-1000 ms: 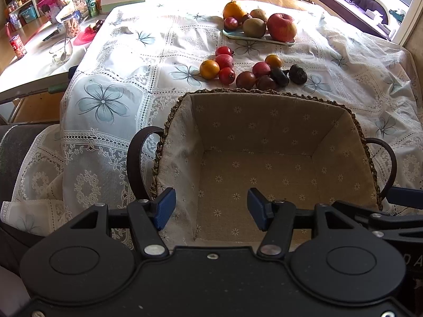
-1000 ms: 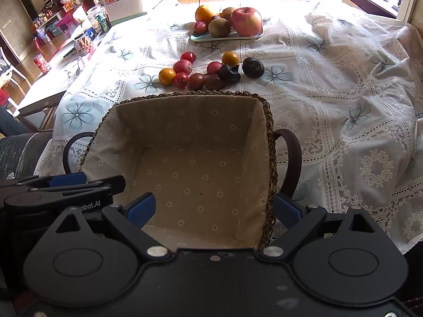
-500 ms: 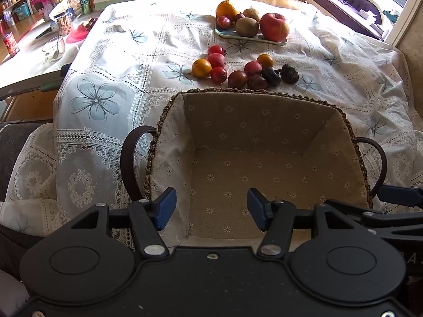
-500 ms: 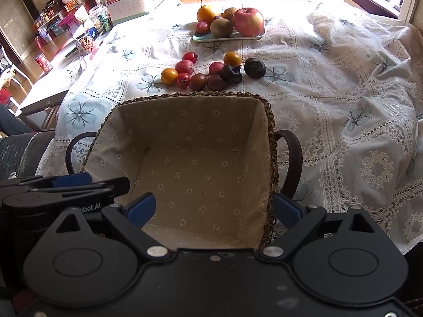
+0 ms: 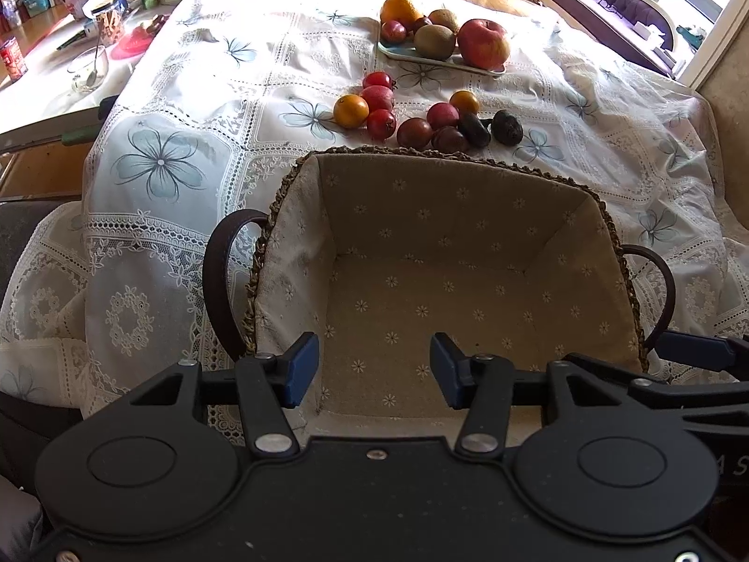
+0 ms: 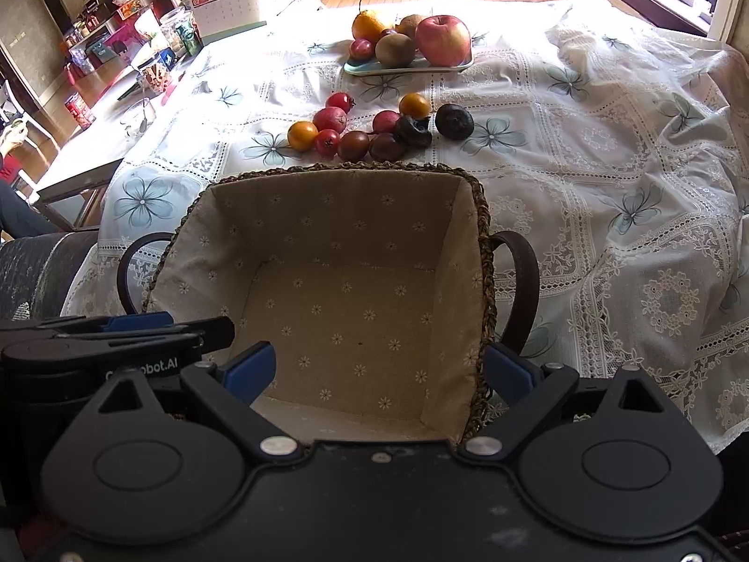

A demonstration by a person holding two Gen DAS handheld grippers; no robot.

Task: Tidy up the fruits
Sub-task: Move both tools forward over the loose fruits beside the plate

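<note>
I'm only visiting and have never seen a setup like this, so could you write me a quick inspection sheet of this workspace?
Surface: table under a white lace cloth with blue flowers.
Job's things: lined basket, nothing in it; loose fruits on the cloth beyond it; plate farther back with an apple, kiwi and other fruit.
Clutter: glass bowl, red can, jars and boxes on the side table to the left.
Grippers: left gripper and right gripper both open, over the basket's near edge.
Cables: nothing seen.
Surroundings: wooden floor, sofa by the window.
</note>
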